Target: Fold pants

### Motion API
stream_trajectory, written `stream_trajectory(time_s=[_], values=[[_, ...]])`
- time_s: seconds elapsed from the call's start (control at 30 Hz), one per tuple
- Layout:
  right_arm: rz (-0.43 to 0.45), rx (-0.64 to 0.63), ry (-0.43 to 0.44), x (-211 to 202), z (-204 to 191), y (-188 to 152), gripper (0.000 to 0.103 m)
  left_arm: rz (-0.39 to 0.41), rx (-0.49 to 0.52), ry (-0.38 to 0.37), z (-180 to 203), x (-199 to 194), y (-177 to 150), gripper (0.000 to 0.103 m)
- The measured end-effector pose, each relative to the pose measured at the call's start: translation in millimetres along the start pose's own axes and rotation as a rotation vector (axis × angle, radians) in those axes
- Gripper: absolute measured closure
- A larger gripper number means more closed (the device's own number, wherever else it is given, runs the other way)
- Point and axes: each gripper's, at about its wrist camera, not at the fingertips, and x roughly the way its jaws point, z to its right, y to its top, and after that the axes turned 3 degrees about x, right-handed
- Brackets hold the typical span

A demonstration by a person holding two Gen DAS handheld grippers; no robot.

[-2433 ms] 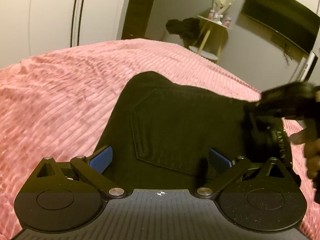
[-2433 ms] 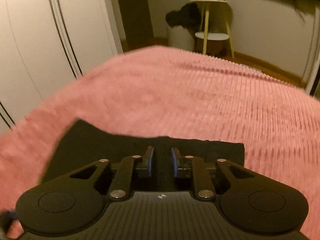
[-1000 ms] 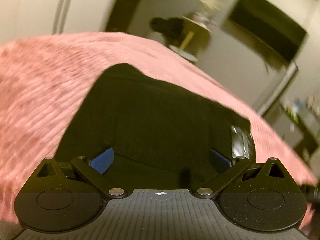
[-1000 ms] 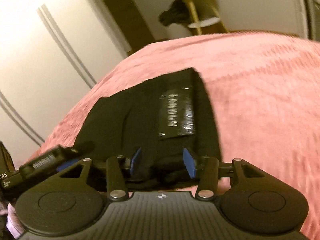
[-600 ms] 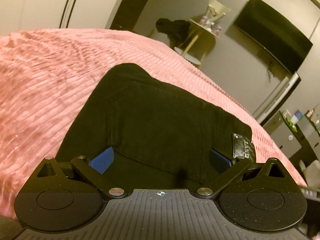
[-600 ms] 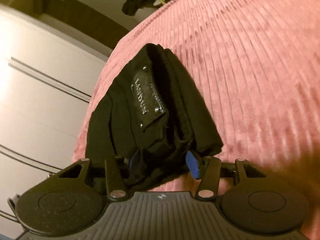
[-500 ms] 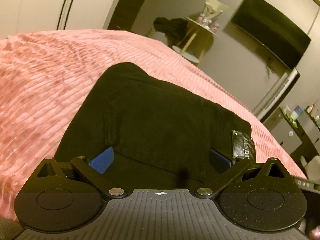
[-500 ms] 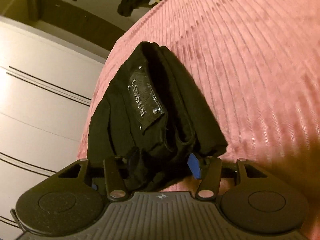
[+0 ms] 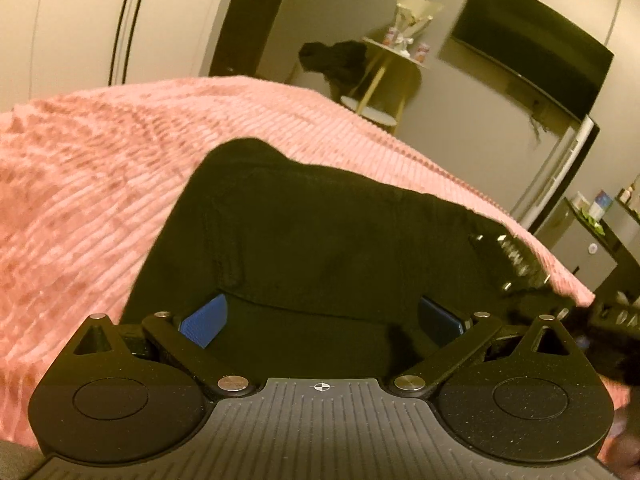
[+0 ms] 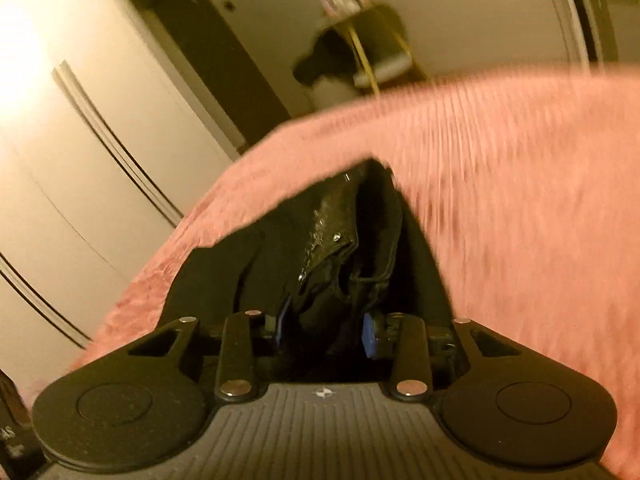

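Black pants (image 9: 320,240), folded into a thick bundle, lie on a pink ribbed bedspread (image 9: 80,184) that covers the bed. From the left wrist view the left gripper (image 9: 320,316) is spread wide over the near edge of the bundle, its blue pads (image 9: 204,320) standing well apart with the dark cloth between them but not pinched. A glossy label (image 9: 516,260) sits at the bundle's right end, and the dark body of the other tool shows just past it at the frame edge. From the right wrist view the right gripper (image 10: 326,332) is closing, its pads at either side of the folded waistband end of the pants (image 10: 360,240); the picture is blurred, so whether they already press the fabric is hard to say. Behind the bed stand pale wardrobe doors (image 10: 60,140) and a small side table (image 9: 384,76).
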Motion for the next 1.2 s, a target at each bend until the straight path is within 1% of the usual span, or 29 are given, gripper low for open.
stream_trajectory(time_s=[0.07,0.1,0.17,0.2,0.23,0.3,0.33,0.37,0.4,0.43,0.5,0.53,0.63,0.67,0.73,0.8,0.83,0.87,0.93,1.0,1.03,1.1,1.17,1.2], values=[[0.035,-0.036,-0.037,-2.0,-1.6,1.7,0.071,0.010,0.018,-0.001,2.5,-1.0,0.1,0.000],[0.025,-0.049,-0.059,0.6,0.7,1.1,0.070,0.009,0.029,-0.002,3.7,-0.3,0.0,0.000],[-0.039,-0.042,-0.101,16.2,11.1,-2.7,0.070,-0.014,0.043,0.009,5.2,4.9,-0.4,0.000],[-0.091,-0.047,-0.133,27.5,14.9,-7.3,0.069,-0.031,0.055,0.021,6.6,8.8,-0.8,0.000],[-0.117,-0.068,-0.154,35.2,15.0,-12.5,0.068,-0.052,0.079,0.035,9.3,13.3,-1.7,0.000],[-0.122,-0.155,-0.170,39.3,5.9,-15.2,0.067,-0.061,0.144,0.063,16.6,16.8,-4.4,0.000],[-0.124,-0.171,-0.165,35.3,4.1,-14.8,0.066,-0.066,0.173,0.076,20.1,17.8,-6.2,0.000],[-0.126,-0.157,-0.153,32.7,4.9,-11.9,0.064,-0.069,0.187,0.076,21.8,18.0,-7.4,0.000],[-0.127,-0.110,-0.132,27.2,9.9,-7.5,0.057,-0.067,0.187,0.068,21.4,17.4,-7.6,0.000],[-0.128,-0.057,-0.121,22.3,16.7,-2.4,0.053,-0.065,0.175,0.059,19.6,16.5,-7.1,0.000],[-0.112,0.025,-0.105,10.8,30.7,6.7,0.051,-0.063,0.144,0.046,15.3,15.5,-5.6,0.000],[-0.082,0.041,-0.120,3.8,34.4,10.8,0.051,-0.063,0.129,0.041,13.1,15.4,-4.7,0.000],[0.028,0.021,-0.132,-12.9,32.5,21.4,0.051,-0.063,0.124,0.040,12.0,16.5,-3.6,0.000],[0.056,-0.003,-0.122,-13.9,28.1,25.2,0.051,-0.064,0.132,0.045,13.3,17.5,-3.9,0.000],[0.049,-0.068,-0.099,-4.2,14.1,30.5,0.054,-0.067,0.150,0.053,15.9,19.4,-4.8,0.000],[0.038,-0.164,-0.080,12.3,-4.7,33.8,0.069,-0.067,0.158,0.060,18.2,19.6,-5.5,0.000],[0.034,-0.218,-0.073,19.6,-15.2,33.8,0.071,-0.067,0.156,0.060,18.2,19.1,-5.6,0.000],[0.033,-0.272,-0.065,30.8,-26.1,33.5,0.072,-0.066,0.150,0.059,17.5,18.7,-5.4,0.000],[0.017,-0.330,-0.048,48.3,-39.1,32.1,0.073,-0.061,0.129,0.054,15.4,16.4,-4.4,0.000],[-0.004,-0.387,-0.051,65.7,-48.6,26.1,0.073,-0.050,0.080,0.037,9.5,11.1,-0.4,0.000],[-0.030,-0.407,-0.066,72.0,-51.3,20.8,0.073,-0.035,0.046,0.033,4.8,7.4,3.1,0.000],[-0.112,-0.419,-0.106,99.0,-40.8,8.6,0.075,0.007,-0.019,0.049,-7.1,0.7,12.2,0.000],[-0.092,-0.476,-0.091,105.8,-35.6,-1.7,0.076,0.061,-0.098,0.087,-22.8,-2.8,21.8,0.000],[-0.089,-0.500,-0.091,105.6,-37.6,-2.5,0.076,0.062,-0.137,0.099,-32.4,1.0,26.9,0.000]])
